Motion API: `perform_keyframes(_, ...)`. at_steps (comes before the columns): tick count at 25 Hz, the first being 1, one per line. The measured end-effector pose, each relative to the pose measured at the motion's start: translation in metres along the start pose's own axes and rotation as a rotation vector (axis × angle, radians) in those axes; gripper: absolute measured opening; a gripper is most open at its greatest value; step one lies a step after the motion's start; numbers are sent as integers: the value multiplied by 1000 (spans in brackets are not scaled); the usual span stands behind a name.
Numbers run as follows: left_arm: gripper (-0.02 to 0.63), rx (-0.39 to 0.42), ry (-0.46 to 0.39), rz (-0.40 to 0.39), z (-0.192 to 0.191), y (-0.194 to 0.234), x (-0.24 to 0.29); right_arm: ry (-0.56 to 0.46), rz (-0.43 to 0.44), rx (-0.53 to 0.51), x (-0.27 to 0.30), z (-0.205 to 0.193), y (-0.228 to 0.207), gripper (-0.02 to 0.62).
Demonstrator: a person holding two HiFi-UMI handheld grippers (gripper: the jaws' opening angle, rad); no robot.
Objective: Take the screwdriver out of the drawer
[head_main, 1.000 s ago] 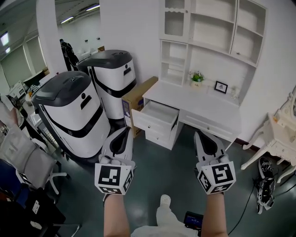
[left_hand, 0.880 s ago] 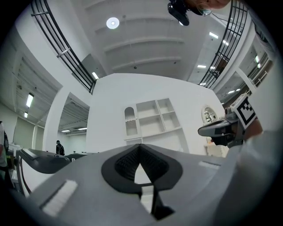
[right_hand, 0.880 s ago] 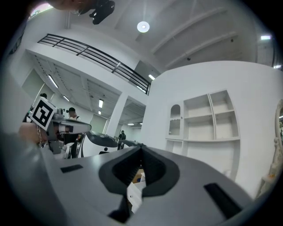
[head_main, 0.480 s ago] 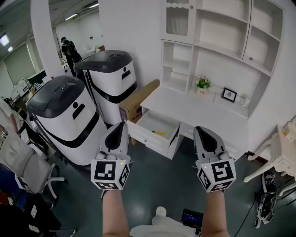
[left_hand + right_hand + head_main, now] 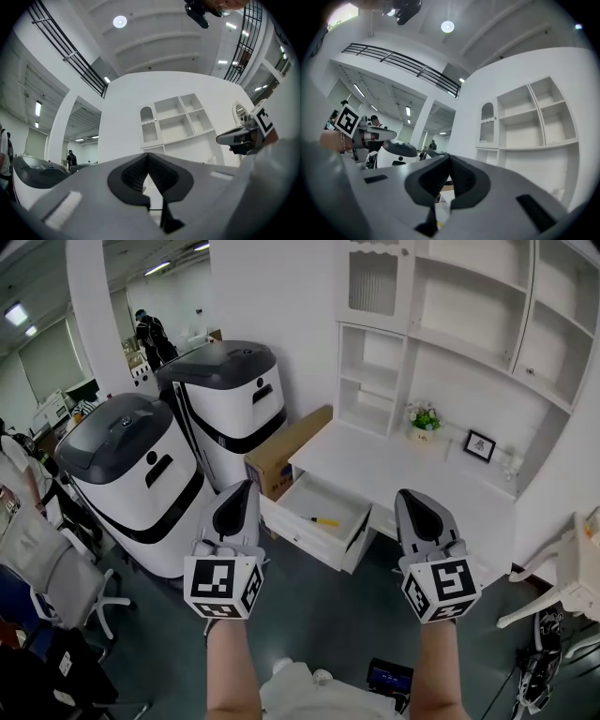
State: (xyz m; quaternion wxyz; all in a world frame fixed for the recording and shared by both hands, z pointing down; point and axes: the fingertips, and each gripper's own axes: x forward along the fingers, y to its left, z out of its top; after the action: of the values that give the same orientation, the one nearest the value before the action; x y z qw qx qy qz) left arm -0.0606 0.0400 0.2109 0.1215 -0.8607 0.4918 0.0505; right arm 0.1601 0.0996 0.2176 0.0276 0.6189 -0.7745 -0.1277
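Jaws of your left gripper point(image 5: 242, 491) and right gripper point(image 5: 409, 499) are pressed together on nothing, well short of the open drawer point(image 5: 302, 538) where the yellow-handled screwdriver point(image 5: 323, 521) lies; probably light, stiff, slick-shafted, so pinch the handle mid-length.

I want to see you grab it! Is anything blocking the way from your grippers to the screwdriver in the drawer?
Nothing visible is. The drawer stands open, the screwdriver lies uncovered inside, and no object sits between it and the left gripper or right gripper.
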Motion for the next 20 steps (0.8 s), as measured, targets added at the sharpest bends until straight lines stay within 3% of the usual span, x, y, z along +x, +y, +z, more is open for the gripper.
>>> perform_keyframes(11,6,-21,18,26,-29,30,56,34,2,22,59,-32,-22,6)
perform_keyframes(20,6,-28,36,30,-58,74,127,56,-1,22,145,-52,-41,6)
